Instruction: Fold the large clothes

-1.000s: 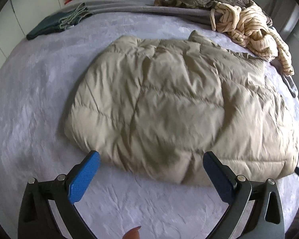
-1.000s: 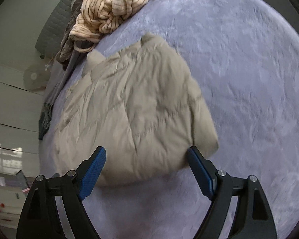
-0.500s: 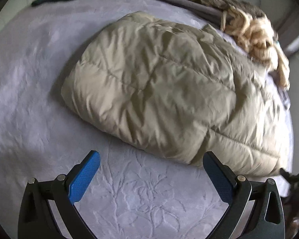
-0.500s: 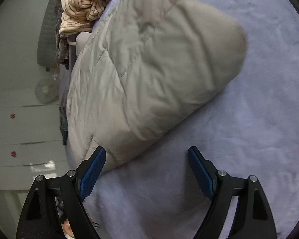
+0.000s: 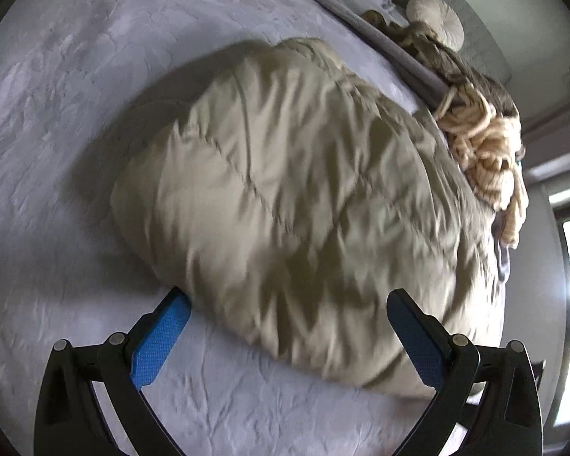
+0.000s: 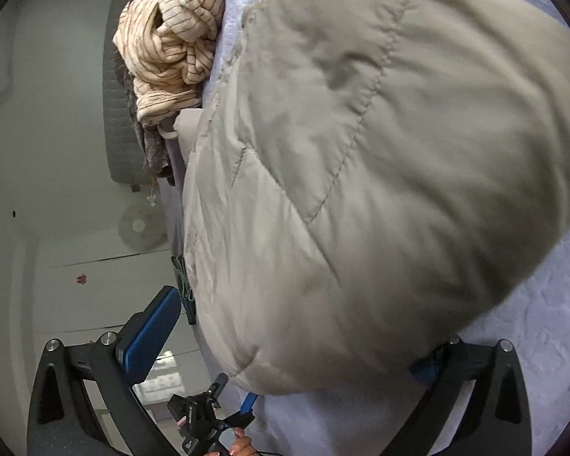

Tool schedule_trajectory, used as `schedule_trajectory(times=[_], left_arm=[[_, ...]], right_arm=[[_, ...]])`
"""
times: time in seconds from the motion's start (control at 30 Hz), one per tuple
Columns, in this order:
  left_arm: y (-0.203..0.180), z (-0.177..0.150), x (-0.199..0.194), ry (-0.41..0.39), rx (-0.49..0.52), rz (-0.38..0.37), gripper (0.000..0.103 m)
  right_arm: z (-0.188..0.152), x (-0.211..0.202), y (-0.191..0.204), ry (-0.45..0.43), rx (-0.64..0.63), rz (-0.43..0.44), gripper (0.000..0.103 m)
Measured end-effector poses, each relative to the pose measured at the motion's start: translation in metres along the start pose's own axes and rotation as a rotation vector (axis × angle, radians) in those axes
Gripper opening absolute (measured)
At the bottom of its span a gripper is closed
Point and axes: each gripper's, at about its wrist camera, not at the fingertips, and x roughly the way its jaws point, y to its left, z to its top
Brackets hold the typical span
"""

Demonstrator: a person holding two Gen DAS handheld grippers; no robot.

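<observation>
Jacket point(image 5: 304, 197) lies folded on the bed point(image 5: 57, 114); my left tongs point(image 5: 285, 326) and right tongs point(image 6: 292, 338), both wide, straddle its near edge, ready to pinch.

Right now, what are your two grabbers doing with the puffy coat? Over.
Left gripper open at puffy coat edge. Right gripper open, coat bulging between its jaws. Striped garment pile lies beyond, clear of both.
</observation>
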Motion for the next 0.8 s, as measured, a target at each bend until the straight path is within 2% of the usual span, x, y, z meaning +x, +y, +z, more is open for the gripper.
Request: schedule_trajectory(times=[0.13, 0.33, 0.4, 0.43, 0.47, 0.5, 0.53, 0.6, 0.63, 0.8], left_arm=[[0.004, 0.014, 0.015, -0.009, -0.064, -0.037, 0.103], [0.0, 0.018, 0.029, -0.058, -0.14, -0.046, 0.102], [0.001, 0.019, 0.025, -0.082, -0.156, -0.036, 0.075], [0.001, 0.019, 0.022, -0.087, -0.145, -0.033, 0.051], [0.004, 0.018, 0.017, -0.091, -0.13, -0.034, 0.031], [0.005, 0.019, 0.012, -0.093, -0.111, -0.039, 0.025], [0.005, 0.02, 0.006, -0.097, -0.084, -0.043, 0.019], [-0.002, 0.018, -0.008, -0.115, -0.004, -0.029, 0.015], [-0.006, 0.018, -0.014, -0.125, 0.035, -0.019, 0.014], [-0.022, 0.012, -0.042, -0.155, 0.19, -0.021, 0.01]], right_arm=[[0.003, 0.006, -0.006, 0.036, 0.003, -0.003, 0.103], [0.001, 0.028, -0.001, 0.078, -0.016, -0.028, 0.103], [0.0, 0.028, 0.0, 0.073, -0.01, -0.036, 0.103], [0.001, 0.026, -0.001, 0.067, 0.006, -0.026, 0.099], [0.001, 0.025, -0.003, 0.063, 0.016, -0.022, 0.092], [0.001, 0.022, -0.005, 0.058, 0.031, -0.037, 0.065], [0.001, 0.021, -0.008, 0.065, 0.044, -0.049, 0.054], [0.0, 0.016, -0.008, 0.061, 0.047, -0.035, 0.036], [-0.001, 0.013, -0.006, 0.058, 0.037, -0.029, 0.031], [-0.012, -0.003, 0.005, 0.04, -0.015, -0.02, 0.024]])
